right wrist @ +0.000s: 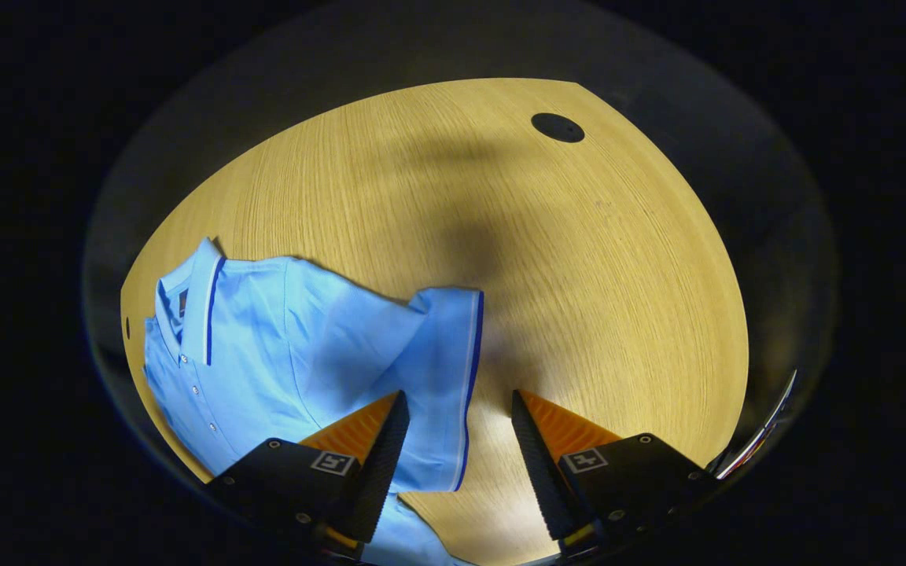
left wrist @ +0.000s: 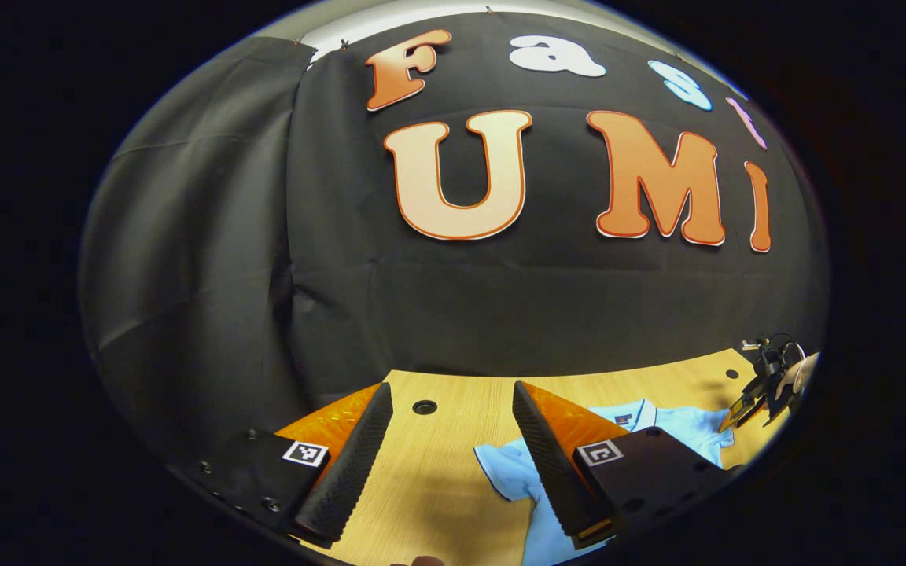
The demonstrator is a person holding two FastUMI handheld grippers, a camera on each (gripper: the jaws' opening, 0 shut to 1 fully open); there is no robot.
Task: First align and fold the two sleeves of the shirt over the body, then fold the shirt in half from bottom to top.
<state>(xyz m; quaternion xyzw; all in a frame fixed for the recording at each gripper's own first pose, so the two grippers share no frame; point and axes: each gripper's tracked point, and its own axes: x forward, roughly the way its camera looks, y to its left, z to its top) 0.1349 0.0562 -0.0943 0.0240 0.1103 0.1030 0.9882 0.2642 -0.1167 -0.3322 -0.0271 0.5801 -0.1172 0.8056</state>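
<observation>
On grained wood table (right wrist: 579, 259), soft shirt (right wrist: 280, 346) (piped sleeve (right wrist: 449, 377))

Light wood-grain bench (right wrist: 579, 259), pale oak in tone, grain running in fine curved lines. Round dark hole (right wrist: 557, 127) set in the bench top near its far edge in the right gripper view; similar small round hole (left wrist: 425, 407) in the left gripper view, another (left wrist: 731, 374) farther right near the edge. Soft broad shadow (right wrist: 461, 236) across the wood. Black cloth wall (left wrist: 209, 259) hanging behind, creased in vertical folds, meeting the bench's back edge.
</observation>
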